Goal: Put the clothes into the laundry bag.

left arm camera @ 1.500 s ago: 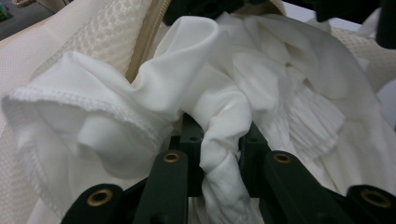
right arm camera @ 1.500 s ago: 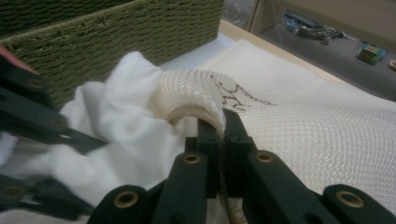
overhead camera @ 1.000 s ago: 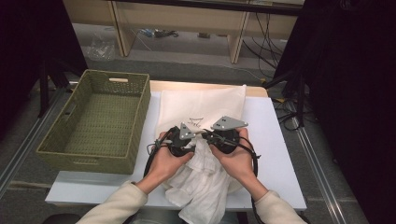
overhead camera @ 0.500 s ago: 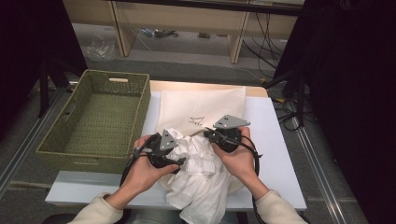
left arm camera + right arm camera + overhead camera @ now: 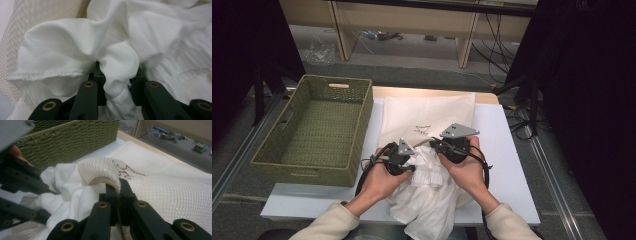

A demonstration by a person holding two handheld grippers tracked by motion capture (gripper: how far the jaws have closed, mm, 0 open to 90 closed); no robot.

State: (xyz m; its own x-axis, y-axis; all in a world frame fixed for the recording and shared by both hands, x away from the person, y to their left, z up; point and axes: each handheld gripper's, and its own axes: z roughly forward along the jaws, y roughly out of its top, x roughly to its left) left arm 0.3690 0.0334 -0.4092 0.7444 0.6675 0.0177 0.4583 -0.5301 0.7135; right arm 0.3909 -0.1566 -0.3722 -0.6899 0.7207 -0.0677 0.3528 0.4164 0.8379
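Left hand-held gripper (image 5: 411, 167) low centre of high view, jaws just been closing, now clamped on bunched fold of crumpled white cloth garment (image 5: 429, 195); fold fills gap between jaws in left gripper view (image 5: 117, 82). Right hand-held gripper (image 5: 435, 145) just right of it, jaws pressed together on curled edge of cream mesh laundry bag (image 5: 427, 112). Bag flat on white tabletop (image 5: 507, 165), centre frame. Garment heaped at bag's near end, trailing over tabletop's bottom edge. Green woven basket (image 5: 319, 130) at left, beside bag.

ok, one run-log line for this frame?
left gripper: jaws just closing on white garment | right gripper: shut on mesh bag edge | garment partly in bag | basket: left of bag
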